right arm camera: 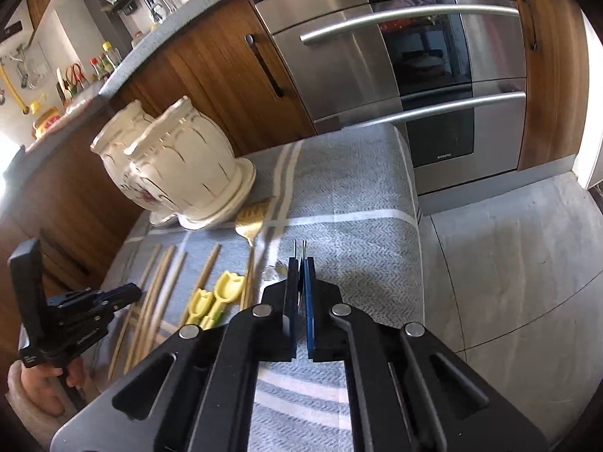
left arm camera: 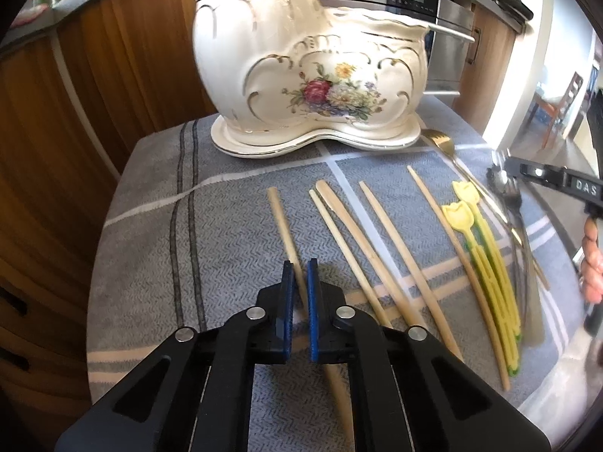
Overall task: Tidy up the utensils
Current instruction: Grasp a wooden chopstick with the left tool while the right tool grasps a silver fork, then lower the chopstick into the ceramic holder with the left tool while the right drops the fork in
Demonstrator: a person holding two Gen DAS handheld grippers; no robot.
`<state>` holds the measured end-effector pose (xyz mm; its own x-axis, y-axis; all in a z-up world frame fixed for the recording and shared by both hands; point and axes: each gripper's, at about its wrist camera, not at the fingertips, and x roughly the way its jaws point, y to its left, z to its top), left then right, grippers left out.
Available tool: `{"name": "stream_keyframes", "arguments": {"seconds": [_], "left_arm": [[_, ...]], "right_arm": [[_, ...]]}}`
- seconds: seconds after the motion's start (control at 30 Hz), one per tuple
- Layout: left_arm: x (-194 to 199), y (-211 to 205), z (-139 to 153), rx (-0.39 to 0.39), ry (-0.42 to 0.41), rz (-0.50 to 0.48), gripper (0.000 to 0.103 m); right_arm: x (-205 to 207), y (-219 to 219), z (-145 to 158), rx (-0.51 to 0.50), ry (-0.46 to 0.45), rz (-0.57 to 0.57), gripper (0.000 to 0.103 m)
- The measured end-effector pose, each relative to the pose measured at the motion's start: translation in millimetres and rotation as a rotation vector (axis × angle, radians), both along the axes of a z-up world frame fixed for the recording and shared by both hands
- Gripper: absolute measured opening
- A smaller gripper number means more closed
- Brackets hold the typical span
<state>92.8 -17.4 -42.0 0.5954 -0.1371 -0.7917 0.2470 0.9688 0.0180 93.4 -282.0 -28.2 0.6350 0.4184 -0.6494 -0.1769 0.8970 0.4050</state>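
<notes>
Left wrist view shows the task barely begun: every utensil seen lies on the desk's grey cloth (left arm camera: 158,203), and none can be seen in the ceramic holder (left arm camera: 301,60), which stands at the far edge. The left gripper (left arm camera: 300,290) has its blue pads clamped on the leftmost bamboo chopstick (left arm camera: 280,218), which lies flat. Three more bamboo chopsticks (left arm camera: 392,233) and a bamboo paddle lie just beside it, then the yellow tulip-topped picks (left arm camera: 461,203) and a gold spoon (left arm camera: 439,137) toward the right edge.

In the right wrist view the right gripper (right arm camera: 300,286) is closed on thin metal utensils (right arm camera: 299,248) near the right edge; which kind is hard to tell. Judging from this, nearly everything is left to sort.

Readable writing: "DAS" on the right gripper's body in the left view; the oven's (right arm camera: 433,75) badge is too small to read.
</notes>
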Motion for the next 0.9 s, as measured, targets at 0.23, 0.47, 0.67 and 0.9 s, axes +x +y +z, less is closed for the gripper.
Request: {"name": "stream_keyframes", "arguments": {"seconds": [0.23, 0.47, 0.67, 0.9], "left_arm": [[-7.2, 9.9, 8.6, -0.063, -0.038, -0.018, 0.005], [-22.1, 13.0, 29.9, -0.049, -0.172, -0.039, 0.005], [-31.6, 20.0, 46.8, -0.072, -0.251, -0.044, 0.005], [-43.0, 23.3, 84.9, -0.139, -0.382, -0.071, 0.005]], "right_arm": [[-28.4, 5.6, 40.2, -0.053, -0.145, -0.014, 0.002], [-58.9, 20.2, 84.2, -0.147, -0.332, -0.023, 0.003], [-78.0, 39.0, 119.1, -0.204, -0.47, -0.039, 0.003], [-70.1, 56.7, 153.9, -0.246, -0.576, -0.077, 0.002]]}}
